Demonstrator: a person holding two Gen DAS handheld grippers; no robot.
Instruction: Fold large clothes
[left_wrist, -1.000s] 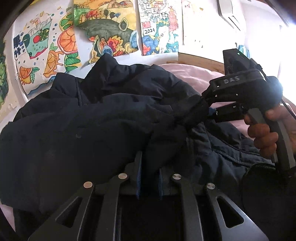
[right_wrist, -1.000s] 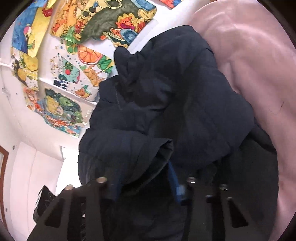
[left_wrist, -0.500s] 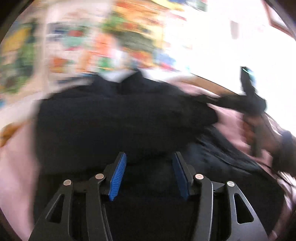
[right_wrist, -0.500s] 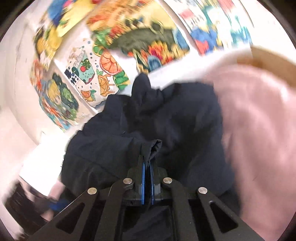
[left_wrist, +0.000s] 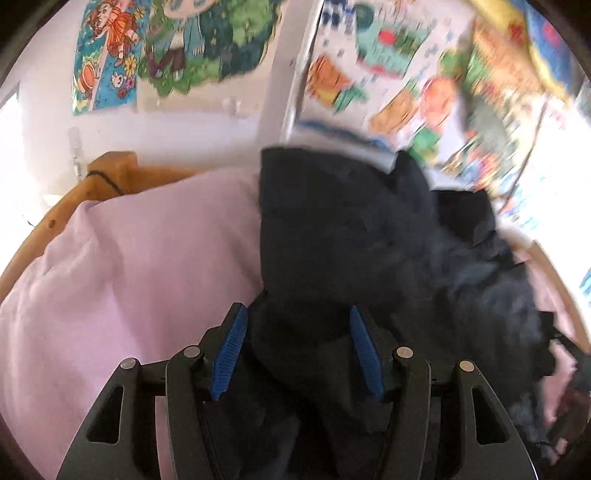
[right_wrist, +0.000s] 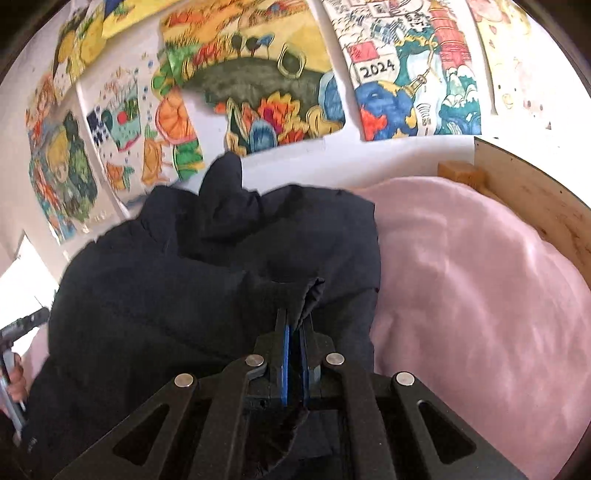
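A large dark navy jacket (left_wrist: 351, 229) lies crumpled on a pink bed sheet (left_wrist: 129, 277). My left gripper (left_wrist: 297, 310) hovers over the jacket's near edge. Its jaws are opening, and dark fabric lies loosely between the blue pads (left_wrist: 229, 343) without being pressed. In the right wrist view my right gripper (right_wrist: 294, 317) is shut on a raised fold of the jacket (right_wrist: 184, 280), which pokes up between the tips. The left gripper's handle and a hand (right_wrist: 13, 373) show at the left edge of that view.
A wooden bed frame (left_wrist: 110, 170) curves around the sheet, and a wooden board (right_wrist: 524, 192) stands at the far right. Colourful drawings (right_wrist: 258, 92) cover the wall right behind the jacket. Bare pink sheet (right_wrist: 461, 277) spreads to the right of the jacket.
My left gripper let go of the jacket fold, its jaws widened and it swung sideways, bringing pink sheet into view. My right gripper closed on a jacket fold and lifted it slightly.
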